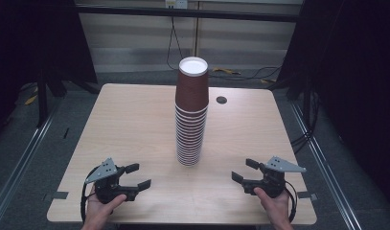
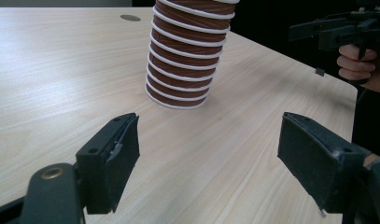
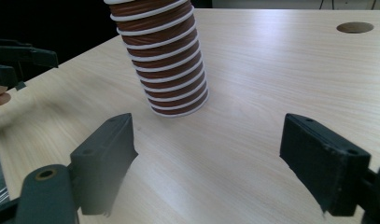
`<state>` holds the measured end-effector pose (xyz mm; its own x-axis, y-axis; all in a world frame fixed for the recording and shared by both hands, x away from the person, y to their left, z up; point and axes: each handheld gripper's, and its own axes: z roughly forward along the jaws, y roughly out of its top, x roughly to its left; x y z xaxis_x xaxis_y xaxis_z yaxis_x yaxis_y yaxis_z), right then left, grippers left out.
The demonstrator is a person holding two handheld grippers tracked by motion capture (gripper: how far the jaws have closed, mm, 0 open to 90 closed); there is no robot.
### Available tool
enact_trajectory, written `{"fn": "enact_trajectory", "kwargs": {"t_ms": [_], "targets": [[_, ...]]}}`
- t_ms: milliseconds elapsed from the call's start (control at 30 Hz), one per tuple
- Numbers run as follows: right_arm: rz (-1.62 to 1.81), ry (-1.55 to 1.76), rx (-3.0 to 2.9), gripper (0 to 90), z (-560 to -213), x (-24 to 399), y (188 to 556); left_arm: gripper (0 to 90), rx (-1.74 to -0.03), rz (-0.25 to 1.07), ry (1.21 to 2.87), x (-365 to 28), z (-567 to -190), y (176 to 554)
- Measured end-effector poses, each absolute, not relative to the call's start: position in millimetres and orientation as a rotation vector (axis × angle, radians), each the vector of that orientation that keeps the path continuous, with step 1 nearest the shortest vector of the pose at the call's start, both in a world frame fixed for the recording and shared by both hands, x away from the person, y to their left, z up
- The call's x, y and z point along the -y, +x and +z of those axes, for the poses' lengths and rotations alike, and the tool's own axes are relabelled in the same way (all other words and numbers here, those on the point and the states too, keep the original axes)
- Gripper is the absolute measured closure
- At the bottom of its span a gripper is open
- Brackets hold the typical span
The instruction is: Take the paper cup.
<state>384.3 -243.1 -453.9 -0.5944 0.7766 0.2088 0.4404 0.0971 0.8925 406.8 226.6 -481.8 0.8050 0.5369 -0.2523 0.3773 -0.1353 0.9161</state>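
Tall stack of brown paper cups (image 1: 191, 115) stands upside down near the centre of the wooden table (image 1: 125, 124), white rims showing as rings down the stack, white base of the top cup facing up. Stack leans a little. No brand, label or writing readable on cups, table or grippers in any view.

Left gripper (image 1: 135, 176) sits at the near-left part of the table, held by a hand (image 1: 100, 207); jaws spread wide, nothing btwn them. In the left gripper view the stack is ahead, well apart from the jaws, bare wood btwn.

Right gripper (image 1: 242, 170) at near-right, held by the other hand (image 1: 275, 205); jaws also apart, empty. In the right gripper view the stack is ahead and slightly left.

Round dark grommet hole (image 1: 221, 100) in the tabletop, just right of the stack, far side. Cables (image 1: 240, 74) on the floor beyond the table.
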Motion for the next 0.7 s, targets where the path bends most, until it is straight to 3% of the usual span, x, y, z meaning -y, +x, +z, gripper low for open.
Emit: {"fn": "enact_trajectory", "kwargs": {"t_ms": [533,700], "targets": [[1.56,1.147,-2.12,22.4,-449,236,384,19.3,-0.692,0.149,1.756,-222,-480,405],[1.555,1.122,-2.141,17.8,-444,228,387,19.2,-0.665,0.145,1.767,-219,-479,404]]}}
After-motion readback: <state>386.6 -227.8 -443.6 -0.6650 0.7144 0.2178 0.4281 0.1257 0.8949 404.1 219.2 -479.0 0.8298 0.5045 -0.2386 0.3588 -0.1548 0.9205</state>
